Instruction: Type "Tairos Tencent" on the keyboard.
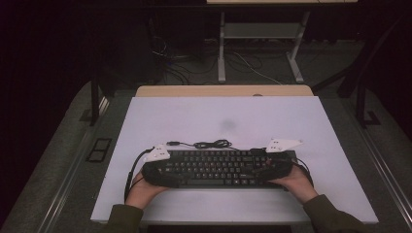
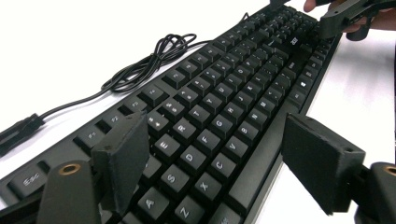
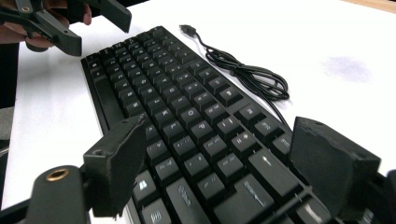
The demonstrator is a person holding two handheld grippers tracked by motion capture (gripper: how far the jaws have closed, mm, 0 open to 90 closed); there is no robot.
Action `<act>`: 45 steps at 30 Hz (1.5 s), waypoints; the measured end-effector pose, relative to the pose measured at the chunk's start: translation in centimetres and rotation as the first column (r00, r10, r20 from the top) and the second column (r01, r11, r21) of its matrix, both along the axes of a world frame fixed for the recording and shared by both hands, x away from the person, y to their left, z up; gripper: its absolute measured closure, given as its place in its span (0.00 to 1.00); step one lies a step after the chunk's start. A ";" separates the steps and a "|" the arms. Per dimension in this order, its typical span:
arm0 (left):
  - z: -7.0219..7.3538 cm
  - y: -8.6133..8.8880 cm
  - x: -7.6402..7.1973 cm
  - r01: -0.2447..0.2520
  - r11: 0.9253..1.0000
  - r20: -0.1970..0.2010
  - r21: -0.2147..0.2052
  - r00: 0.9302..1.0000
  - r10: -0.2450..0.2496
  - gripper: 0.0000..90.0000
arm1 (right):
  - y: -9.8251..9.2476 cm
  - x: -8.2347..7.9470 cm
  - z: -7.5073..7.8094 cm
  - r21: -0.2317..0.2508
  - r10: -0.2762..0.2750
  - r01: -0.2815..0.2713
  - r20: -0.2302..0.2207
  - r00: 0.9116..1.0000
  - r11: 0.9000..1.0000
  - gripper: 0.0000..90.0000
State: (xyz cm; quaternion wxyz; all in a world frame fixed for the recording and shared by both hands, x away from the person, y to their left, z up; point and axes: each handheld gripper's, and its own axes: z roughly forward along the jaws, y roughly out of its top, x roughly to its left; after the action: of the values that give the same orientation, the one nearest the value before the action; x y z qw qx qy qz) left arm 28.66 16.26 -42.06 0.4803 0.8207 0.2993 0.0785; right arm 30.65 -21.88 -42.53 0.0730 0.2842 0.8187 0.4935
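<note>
We see the keyboard [image 1: 214, 167] lying between the left gripper [image 2: 219, 154] and right gripper [image 3: 224, 163], both spread wide at its ends, gripping nothing; their tips look murky from above.

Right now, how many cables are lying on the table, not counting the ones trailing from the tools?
1: the keyboard cable, bundled in loops just behind the keyboard on the white table, its plug end lying free toward the left. Nothing suggests another hidden.
</note>
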 end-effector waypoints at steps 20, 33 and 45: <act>-0.4 1.6 -1.1 -0.028 1.000 0.018 0.000 0.999 0.028 0.16 | -4.3 -2.2 -0.5 0.027 -0.074 0.073 0.007 0.997 0.997 0.16; -0.1 1.9 -1.1 -0.064 0.998 0.035 0.016 0.997 0.064 0.09 | -7.6 -3.6 -0.7 0.036 -0.144 0.143 0.014 0.990 0.989 0.16; -0.2 2.1 -1.0 -0.086 0.996 0.035 0.033 0.996 0.085 0.00 | -9.0 -4.3 -1.1 0.048 -0.188 0.188 0.001 0.982 0.981 0.15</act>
State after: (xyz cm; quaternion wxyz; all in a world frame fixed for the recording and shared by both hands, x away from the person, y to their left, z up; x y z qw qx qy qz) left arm 27.68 18.33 -42.29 0.4671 0.8139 0.3247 0.1181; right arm 26.32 -30.90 -43.59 0.1146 0.3606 0.7761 0.5045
